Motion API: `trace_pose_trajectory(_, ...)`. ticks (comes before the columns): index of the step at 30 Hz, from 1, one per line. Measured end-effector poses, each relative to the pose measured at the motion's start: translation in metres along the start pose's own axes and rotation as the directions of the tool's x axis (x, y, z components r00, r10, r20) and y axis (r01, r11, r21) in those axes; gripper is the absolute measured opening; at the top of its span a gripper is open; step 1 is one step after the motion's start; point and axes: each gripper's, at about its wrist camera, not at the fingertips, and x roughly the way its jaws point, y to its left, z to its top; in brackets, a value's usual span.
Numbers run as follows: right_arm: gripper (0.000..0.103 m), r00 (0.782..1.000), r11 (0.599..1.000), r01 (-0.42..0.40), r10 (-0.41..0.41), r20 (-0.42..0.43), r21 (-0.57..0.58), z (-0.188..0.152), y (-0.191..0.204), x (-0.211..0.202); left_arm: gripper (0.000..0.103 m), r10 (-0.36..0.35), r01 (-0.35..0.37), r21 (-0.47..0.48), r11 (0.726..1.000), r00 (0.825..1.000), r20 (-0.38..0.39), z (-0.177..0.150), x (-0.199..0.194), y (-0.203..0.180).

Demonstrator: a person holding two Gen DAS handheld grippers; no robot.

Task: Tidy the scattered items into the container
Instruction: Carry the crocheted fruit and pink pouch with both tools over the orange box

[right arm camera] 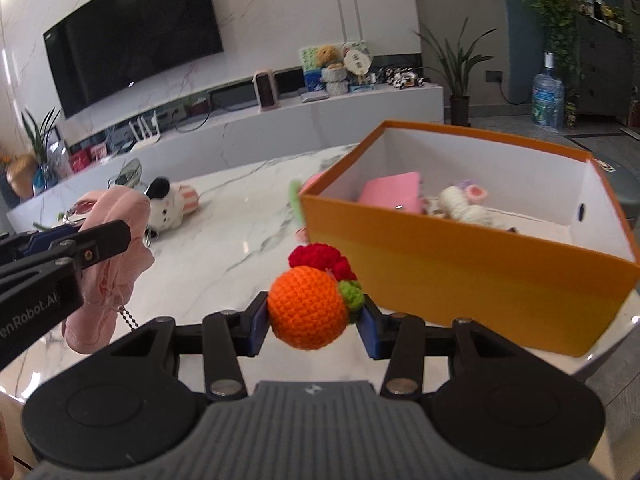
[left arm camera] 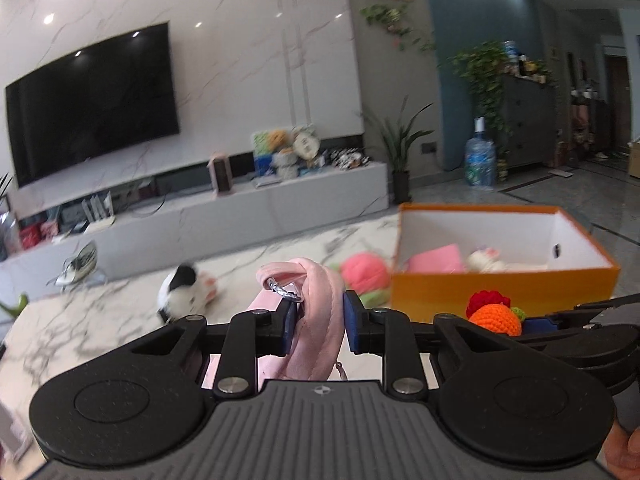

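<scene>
My left gripper (left arm camera: 319, 322) is shut on a pink plush pouch (left arm camera: 316, 300) with a metal clasp, held above the marble table; the pouch also shows in the right wrist view (right arm camera: 116, 248). My right gripper (right arm camera: 314, 320) is shut on an orange crocheted ball with red and green bits (right arm camera: 306, 306), just left of the orange box (right arm camera: 460, 264); the ball also shows in the left wrist view (left arm camera: 495, 316). The orange box (left arm camera: 500, 292) holds a pink item (right arm camera: 394, 196) and a white knitted toy (right arm camera: 464, 204).
A black-and-white plush toy (right arm camera: 170, 206) lies on the marble table (right arm camera: 248, 240) at the far left. A pink and green knitted item (left arm camera: 366, 272) lies against the box's left side. A TV unit and a floor fan (left arm camera: 80, 264) stand beyond the table.
</scene>
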Motion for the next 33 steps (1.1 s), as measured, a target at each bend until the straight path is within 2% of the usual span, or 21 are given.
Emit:
trace_pose_trajectory(8,0.049,0.995,0.993,0.046,-0.056,0.087,0.110,0.018,-0.048,-0.027,0.029,-0.117,0.114,0.047,0.992,0.991,0.066,0.034,0.011,-0.042)
trace_pose_trajectory(14,0.049,0.983,0.983,0.094,-0.117,0.142,0.156,0.037,-0.073,-0.030,0.029,-0.219,0.207,0.117,0.971,0.970,0.105,0.051,0.027,-0.074)
trace_pose_trajectory(18,0.049,0.976,0.979,0.129,-0.153,0.154,0.159,0.047,-0.085,-0.026,0.028,-0.252,0.233,0.157,0.960,0.961,0.113,0.059,0.039,-0.092)
trace_pose_trajectory(27,0.049,0.974,0.969,0.178,-0.199,0.112,0.172,0.062,-0.110,0.002,0.028,-0.281,0.263,0.180,0.948,0.956,0.083,0.069,0.069,-0.117)
trace_pose_trajectory(33,0.049,0.966,0.962,0.238,-0.248,0.067,0.131,0.064,-0.119,0.021,0.029,-0.296,0.278,0.189,0.942,0.952,0.076,0.078,0.082,-0.122)
